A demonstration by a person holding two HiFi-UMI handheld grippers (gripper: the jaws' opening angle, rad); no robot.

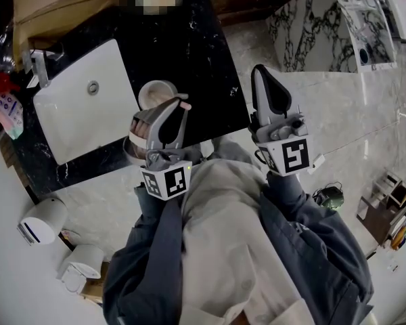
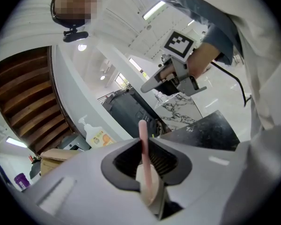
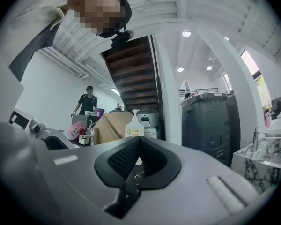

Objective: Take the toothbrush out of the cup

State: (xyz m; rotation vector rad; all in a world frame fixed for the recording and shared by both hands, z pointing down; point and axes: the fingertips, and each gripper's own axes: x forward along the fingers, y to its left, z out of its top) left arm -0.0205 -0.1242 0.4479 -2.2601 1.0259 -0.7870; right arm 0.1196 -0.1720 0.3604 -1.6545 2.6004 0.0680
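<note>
The left gripper (image 1: 172, 112) pinches a slim pink plastic toothbrush (image 2: 143, 139) between its dark ribbed pads; the handle stands upright out of the jaws. It hangs over the front edge of the black marble counter (image 1: 189, 53), just beside the rim of the round beige cup (image 1: 155, 91), which stands near that edge, right of the white rectangular sink (image 1: 81, 114). Whether the brush's lower end is inside the cup cannot be told. The right gripper (image 1: 261, 72) hovers off the counter's front right corner, jaws pressed together with nothing between them
</note>
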